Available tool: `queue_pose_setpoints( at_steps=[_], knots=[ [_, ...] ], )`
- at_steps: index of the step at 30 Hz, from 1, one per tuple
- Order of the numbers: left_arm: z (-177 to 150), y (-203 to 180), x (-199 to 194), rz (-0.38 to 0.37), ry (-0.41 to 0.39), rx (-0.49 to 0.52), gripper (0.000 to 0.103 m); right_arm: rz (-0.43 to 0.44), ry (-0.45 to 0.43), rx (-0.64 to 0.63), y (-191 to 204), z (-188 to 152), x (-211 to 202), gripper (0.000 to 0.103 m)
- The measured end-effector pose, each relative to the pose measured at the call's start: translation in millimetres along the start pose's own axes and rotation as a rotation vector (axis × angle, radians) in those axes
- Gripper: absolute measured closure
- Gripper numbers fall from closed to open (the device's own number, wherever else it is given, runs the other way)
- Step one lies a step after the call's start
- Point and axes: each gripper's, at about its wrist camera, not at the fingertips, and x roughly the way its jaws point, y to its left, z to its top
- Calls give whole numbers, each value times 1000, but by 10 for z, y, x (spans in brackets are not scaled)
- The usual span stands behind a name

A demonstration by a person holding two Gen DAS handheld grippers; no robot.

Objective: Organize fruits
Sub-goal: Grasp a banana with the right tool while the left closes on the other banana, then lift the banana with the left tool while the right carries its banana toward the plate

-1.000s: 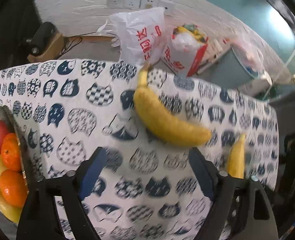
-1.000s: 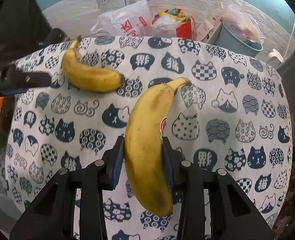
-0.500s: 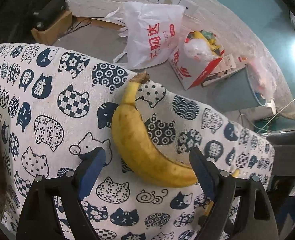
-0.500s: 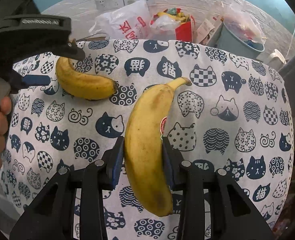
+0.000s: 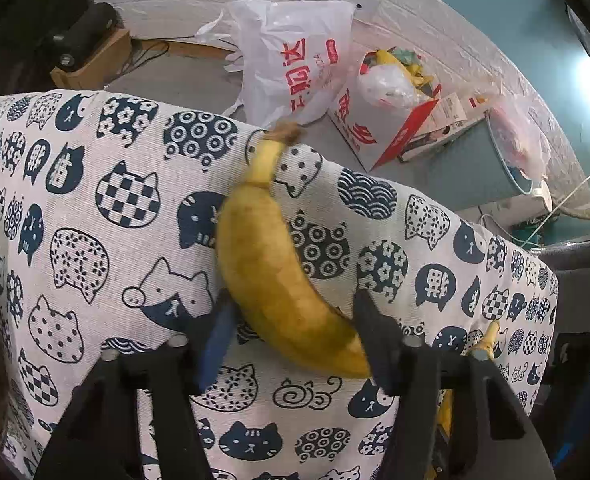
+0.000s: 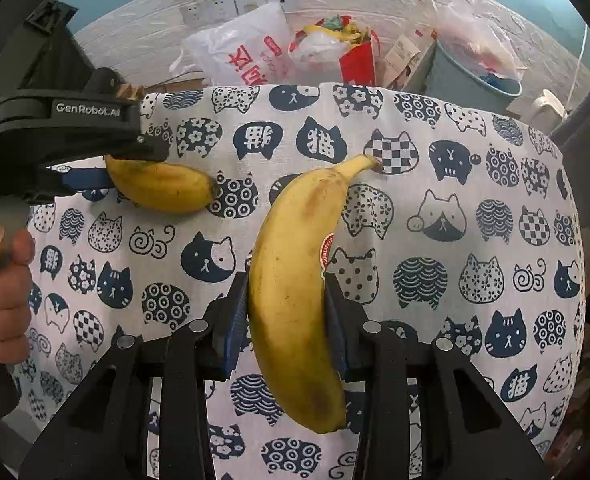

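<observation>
Left tongs [image 5: 291, 332]: just closing, pads against the spotted banana [image 5: 275, 276] on the table [image 5: 95, 208].
Right tongs [image 6: 287, 312]: clenched on the stickered banana [image 6: 295, 280], right of the spotted one.

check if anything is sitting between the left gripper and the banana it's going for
Nothing visible is. The left gripper has just been closing around the smaller banana, which lies on the cat-print cloth between its fingers; only bare cloth surrounds it.

A: What is different with the left gripper [image 5: 291, 336]?
B: It is lower and nearer the tablecloth [image 5: 95, 208], and its jaws have just been closing around the smaller banana [image 5: 271, 276], which sat ahead of them earlier.
</observation>
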Motion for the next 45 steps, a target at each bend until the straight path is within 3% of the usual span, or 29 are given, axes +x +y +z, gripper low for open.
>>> queue_pose_setpoints(
  at_steps=[3, 7, 9, 10, 15, 22, 26, 28, 32, 35, 37, 45],
  knots=[
    [5, 41, -18, -26, 7, -7, 58, 2, -6, -4, 20, -6, -34, 68],
    [-73, 19, -66, -24, 5, 43, 60, 3, -12, -8, 42, -9, -80, 68],
    [-126, -19, -84, -28, 17, 83, 61, 9, -19, -9, 55, -8, -107, 73],
    [-158, -54, -96, -27, 26, 118, 62, 18, -26, -12, 67, -2, -140, 78],
    [-346, -225, -98, 9, 78, 298, 62, 22, -16, -36, 125, 5, -213, 78],
    [-611, -348, -139, 70, 109, 470, 61, 53, 20, 10, 65, -62, -85, 77],
    [-679, -371, -126, 106, 82, 480, 57, 75, 33, 52, -4, -58, -47, 66],
    [-696, -337, -82, 95, 88, 445, 46, 86, 43, 71, -35, -53, -8, 66],
    [-750, -281, -37, 87, 71, 420, 38, 82, 54, 68, -51, -43, 70, 63],
    [-775, -277, -18, 84, 55, 424, 38, 76, 60, 57, -29, -38, 148, 61],
    [-770, -289, -15, 81, 35, 431, 58, 67, 67, 48, -6, -37, 211, 61],
    [-753, -274, -85, 52, 13, 457, 61, -29, 29, -59, 208, -47, 272, 59]
  ],
)
